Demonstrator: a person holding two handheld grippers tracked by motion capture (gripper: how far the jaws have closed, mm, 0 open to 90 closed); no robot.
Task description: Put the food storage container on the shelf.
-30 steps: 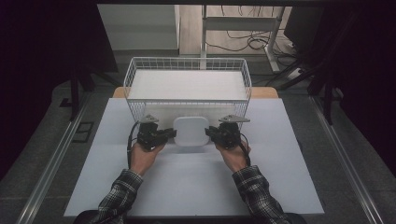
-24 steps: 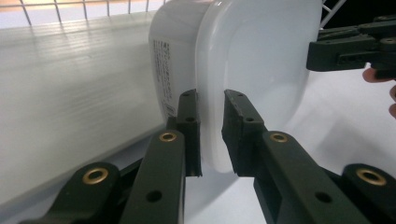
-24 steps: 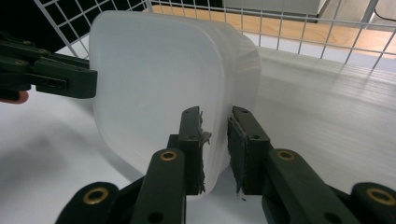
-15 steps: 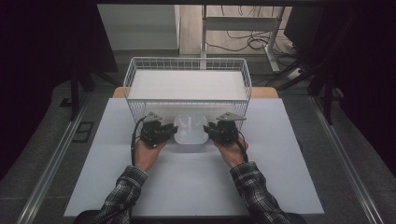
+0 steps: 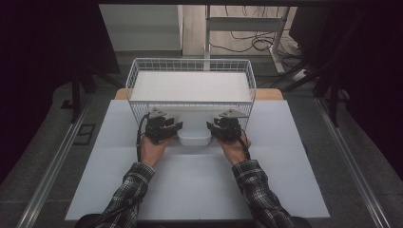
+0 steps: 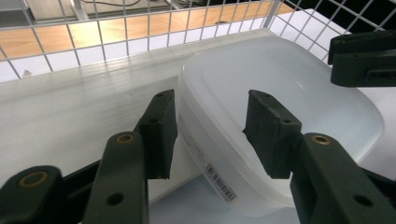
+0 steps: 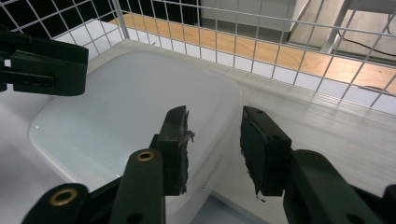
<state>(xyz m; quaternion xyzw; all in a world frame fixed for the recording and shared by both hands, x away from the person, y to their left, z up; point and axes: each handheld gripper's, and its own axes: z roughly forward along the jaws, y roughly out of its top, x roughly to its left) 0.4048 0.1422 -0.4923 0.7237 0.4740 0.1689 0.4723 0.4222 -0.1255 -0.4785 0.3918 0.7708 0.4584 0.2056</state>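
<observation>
Grippers flank a white plastic container [image 5: 194, 132] that sits upside down on the white table [image 5: 199, 190], pushed up against the near wall of the wire basket [image 5: 190, 84]. In the high view the left gripper [image 5: 164, 128] is at the container's left end and the right gripper [image 5: 219, 127] at its right end, so the container's long axis runs from one to the other, along the basket wall.

In the left gripper view the jaws stand apart and straddle the container's near corner [image 6: 280, 107], one pad over its side wall, where a barcode label [image 6: 219, 182] shows, the other over its upturned base. In the right gripper view the jaws are likewise parted around the opposite corner [image 7: 140, 112]; neither pair looks clamped yet.

Both hands are equally near. Any lift probably depends on both closing on those ends, since the basket rim stands higher than the container.
</observation>
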